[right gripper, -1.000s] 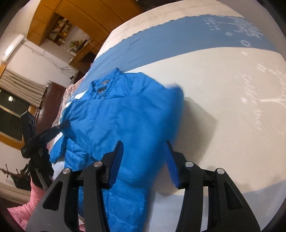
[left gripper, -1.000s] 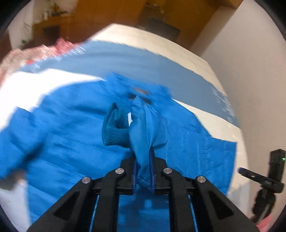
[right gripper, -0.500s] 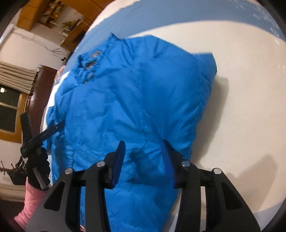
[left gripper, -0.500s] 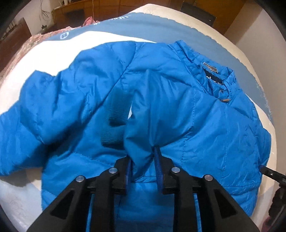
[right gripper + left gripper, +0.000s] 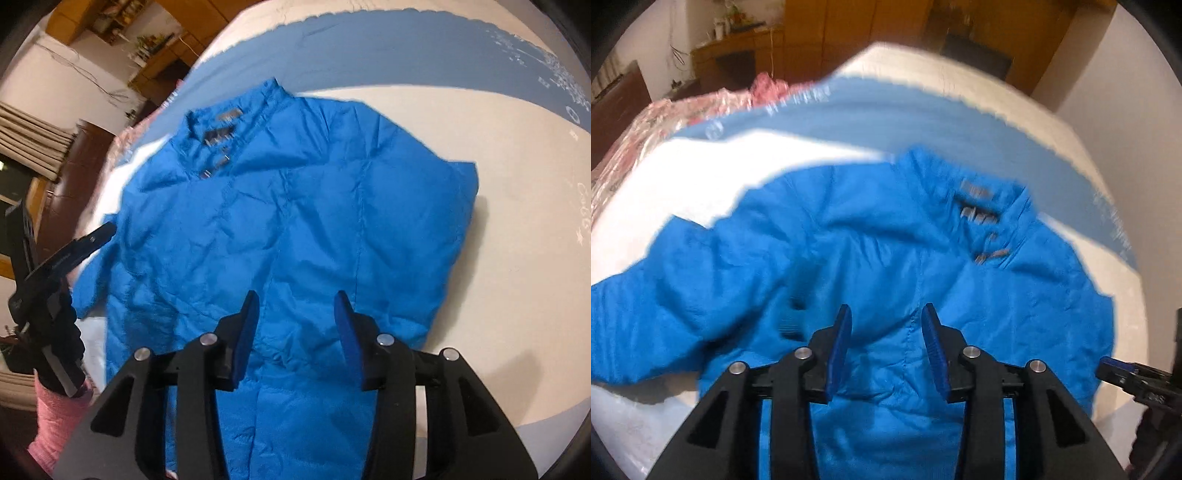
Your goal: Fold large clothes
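Below both tongs, left (image 5: 886,328) and right (image 5: 297,314), each spread wide and empty, the blue jacket (image 5: 295,206) flat on the bed (image 5: 535,221).

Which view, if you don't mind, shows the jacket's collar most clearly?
The right wrist view: the collar is sharp there, label and snaps readable as shapes. The left wrist view shows the same collar smeared by motion blur.

White and blue bedsheet (image 5: 517,229), pink floral fabric (image 5: 683,114), wooden cabinets (image 5: 827,40), curtains (image 5: 29,136)
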`<act>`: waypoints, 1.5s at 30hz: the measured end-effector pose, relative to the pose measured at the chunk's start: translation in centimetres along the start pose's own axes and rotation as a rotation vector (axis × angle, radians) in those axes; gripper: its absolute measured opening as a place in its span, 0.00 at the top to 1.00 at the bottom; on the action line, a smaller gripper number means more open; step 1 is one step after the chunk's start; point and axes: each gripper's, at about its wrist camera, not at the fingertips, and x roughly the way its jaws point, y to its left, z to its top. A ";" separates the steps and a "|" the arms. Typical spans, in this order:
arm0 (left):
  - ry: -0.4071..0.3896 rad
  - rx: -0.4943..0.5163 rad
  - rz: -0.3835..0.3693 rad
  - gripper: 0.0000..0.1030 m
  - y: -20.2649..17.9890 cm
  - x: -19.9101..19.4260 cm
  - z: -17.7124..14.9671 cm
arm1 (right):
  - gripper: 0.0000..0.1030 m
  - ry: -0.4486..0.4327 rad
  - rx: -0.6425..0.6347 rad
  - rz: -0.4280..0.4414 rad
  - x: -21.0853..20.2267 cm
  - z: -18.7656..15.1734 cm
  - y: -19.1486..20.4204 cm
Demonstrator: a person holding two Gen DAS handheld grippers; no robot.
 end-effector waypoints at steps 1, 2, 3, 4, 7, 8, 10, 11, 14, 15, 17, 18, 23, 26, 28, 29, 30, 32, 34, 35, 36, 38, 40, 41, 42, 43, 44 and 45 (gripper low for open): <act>0.034 -0.004 0.019 0.62 0.2 1.5 -0.1 | 0.58 0.015 0.013 -0.001 0.7 -0.1 -0.1; 0.050 -0.005 0.030 0.62 0.1 2.4 -0.2 | 0.60 0.033 0.025 -0.024 1.6 -0.3 -0.5; 0.055 0.006 0.042 0.62 0.2 3.4 -0.4 | 0.60 0.044 0.039 -0.029 2.3 -0.4 -0.8; 0.048 0.027 0.049 0.62 0.2 3.6 -0.7 | 0.60 0.045 0.051 -0.018 2.8 -0.5 -1.1; 0.035 0.064 0.072 0.62 -0.2 3.7 -1.2 | 0.60 0.027 0.061 -0.023 3.7 -0.9 -1.2; 0.030 0.074 0.078 0.62 -0.4 3.9 -1.3 | 0.60 0.016 0.051 -0.043 3.8 -1.0 -1.0; 0.028 0.073 0.076 0.62 -0.4 4.0 -1.3 | 0.60 0.010 0.039 -0.075 4.0 -1.1 -0.5; 0.032 0.066 0.071 0.62 -0.5 4.1 -1.1 | 0.60 0.013 0.040 -0.083 4.0 -1.0 -0.3; 0.039 0.008 0.013 0.62 0.7 2.3 -0.6 | 0.58 0.002 0.058 -0.065 2.0 -1.0 0.2; 0.029 -0.022 -0.017 0.62 1.5 1.2 -0.5 | 0.55 -0.031 0.043 -0.044 0.7 -1.3 0.7; -0.011 -0.065 -0.049 0.53 3.8 -1.9 -1.1 | 0.47 -0.074 0.018 -0.040 -1.4 -1.9 2.0; -0.025 -0.078 -0.043 0.47 5.1 -3.2 -1.5 | 0.46 -0.078 0.011 -0.044 -1.9 -2.1 2.3; -0.037 -0.199 0.120 0.46 16.2 -8.3 -5.8 | 0.46 -0.073 -0.011 -0.117 -3.3 -3.4 4.2; -0.014 -0.300 0.247 0.45 24.2 -10.5 -8.5 | 0.46 -0.047 -0.013 -0.162 -2.6 -3.7 5.3; -0.009 -0.380 0.304 0.43 29.6 -12.2 -10.3 | 0.46 -0.040 -0.019 -0.179 -2.0 -3.6 5.7; -0.005 -0.423 0.315 0.39 31.9 -12.8 -11.0 | 0.46 -0.036 -0.024 -0.193 -1.9 -3.6 6.1; -0.002 -0.476 0.321 0.37 34.4 -13.4 -11.8 | 0.46 -0.033 -0.028 -0.199 -1.8 -3.6 6.4; 0.005 -0.574 0.328 0.37 38.7 -14.2 -13.0 | 0.46 -0.028 -0.031 -0.202 -1.7 -3.5 6.9; 0.001 -0.675 0.298 0.37 42.5 -14.4 -14.1 | 0.46 -0.021 -0.032 -0.211 -1.4 -3.5 7.5; -0.002 -0.706 0.271 0.36 43.6 -14.2 -14.2 | 0.46 -0.018 -0.033 -0.216 -1.2 -3.5 7.8; -0.002 -0.746 0.230 0.36 44.9 -13.7 -14.5 | 0.46 -0.012 -0.034 -0.224 -0.9 -3.5 8.1; -0.003 -0.785 0.192 0.35 46.5 -13.1 -14.5 | 0.46 -0.001 -0.032 -0.229 -0.5 -3.5 8.5; 0.008 -0.803 0.189 0.33 47.4 -12.2 -14.4 | 0.47 0.007 -0.027 -0.239 -0.2 -3.6 8.7; 0.015 -0.805 0.188 0.30 47.7 -11.8 -14.2 | 0.47 0.009 -0.026 -0.242 -0.1 -3.7 8.7; 0.014 -0.803 0.193 0.27 47.5 -11.7 -14.2 | 0.47 0.013 -0.023 -0.247 0.0 -3.7 8.8; 0.006 -0.799 0.199 0.27 47.4 -11.4 -13.9 | 0.47 0.015 -0.019 -0.251 0.0 -3.8 8.8; 0.001 -0.791 0.210 0.27 47.2 -11.3 -13.7 | 0.47 0.017 -0.015 -0.255 0.0 -3.8 8.7; -0.001 -0.784 0.221 0.29 47.0 -11.1 -13.5 | 0.47 0.017 -0.011 -0.256 0.1 -3.8 8.7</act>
